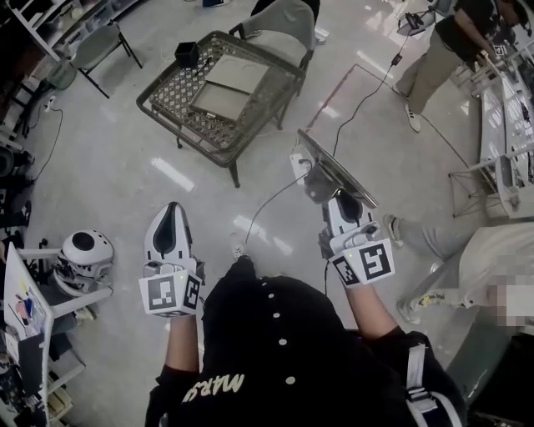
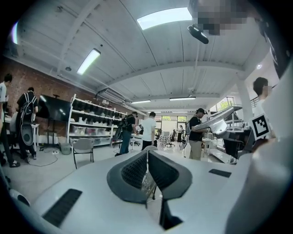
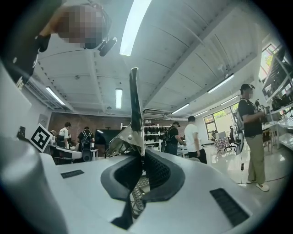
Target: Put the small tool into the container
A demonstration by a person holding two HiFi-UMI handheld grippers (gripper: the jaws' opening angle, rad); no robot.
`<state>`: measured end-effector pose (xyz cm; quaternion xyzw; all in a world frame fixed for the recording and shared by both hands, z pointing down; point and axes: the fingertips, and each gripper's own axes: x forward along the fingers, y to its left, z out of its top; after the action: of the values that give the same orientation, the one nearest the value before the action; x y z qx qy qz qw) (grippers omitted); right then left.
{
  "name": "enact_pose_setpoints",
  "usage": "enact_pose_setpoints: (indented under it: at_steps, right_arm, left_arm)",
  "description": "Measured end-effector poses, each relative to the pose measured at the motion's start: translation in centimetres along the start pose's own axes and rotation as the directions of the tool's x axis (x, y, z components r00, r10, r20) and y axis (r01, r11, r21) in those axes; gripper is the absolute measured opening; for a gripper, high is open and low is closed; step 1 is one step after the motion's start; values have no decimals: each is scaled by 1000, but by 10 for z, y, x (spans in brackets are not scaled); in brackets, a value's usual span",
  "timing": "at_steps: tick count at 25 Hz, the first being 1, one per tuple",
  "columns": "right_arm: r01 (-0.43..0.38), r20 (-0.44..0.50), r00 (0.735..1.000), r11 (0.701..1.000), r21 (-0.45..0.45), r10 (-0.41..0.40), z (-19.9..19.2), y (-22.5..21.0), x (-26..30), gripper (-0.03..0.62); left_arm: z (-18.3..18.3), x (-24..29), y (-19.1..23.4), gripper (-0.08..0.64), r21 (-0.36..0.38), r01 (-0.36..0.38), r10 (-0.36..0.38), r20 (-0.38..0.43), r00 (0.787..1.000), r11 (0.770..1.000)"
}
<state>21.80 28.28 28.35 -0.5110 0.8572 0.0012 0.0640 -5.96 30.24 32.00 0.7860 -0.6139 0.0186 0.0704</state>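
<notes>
There are two grippers, one small metal tool, one small black container, one wicker table and two chairs. At the left, a white rounded device (image 1: 83, 250) stands on a frame at the left edge of the floor (image 1: 125, 183), which is pale grey and glossy, with reflections of the lamps. The left gripper (image 1: 171, 210) is held over this floor with its jaws fully together and nothing between them. Further back stands the wicker table (image 1: 178, 98), low and with a glass plate in its middle. The small black container (image 1: 187, 54) sits at the far left corner of this table. One grey chair (image 1: 96, 46) is left of the table and the other chair (image 1: 279, 25) is behind it. To the right, the right gripper (image 1: 342, 202) has its jaws pressed tightly on the small metal tool (image 1: 329, 171), a flat shiny piece that sticks out past the jaw tips. The tool is in the air over the floor, beside the right side of the table and well apart from the container, which lies beyond it to the left. A black cable (image 1: 367, 92) runs over the floor. Two other people are at the right, one standing (image 1: 438, 58) and one sitting (image 1: 434, 242). The room is a large workshop with shelves, a brick wall and a white arched ceiling with strip lights.
</notes>
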Motion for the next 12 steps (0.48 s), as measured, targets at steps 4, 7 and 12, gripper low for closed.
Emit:
enact_pose_setpoints:
  at_steps: [4, 7, 12]
  right_arm:
    - [0, 3, 1000, 1000, -1, 0, 0, 1, 39, 15]
    - [6, 11, 1000, 1000, -7, -6, -1, 3, 66, 15]
    - [29, 21, 999, 1000, -4, -29, -4, 7, 113, 15]
  left_arm:
    - [10, 27, 24, 34, -6, 7, -7, 6, 1000, 1000]
    - [15, 45, 42, 34, -1, 26, -26, 10, 1000, 1000]
    - [21, 75, 78, 34, -3, 45, -45, 21, 999, 999]
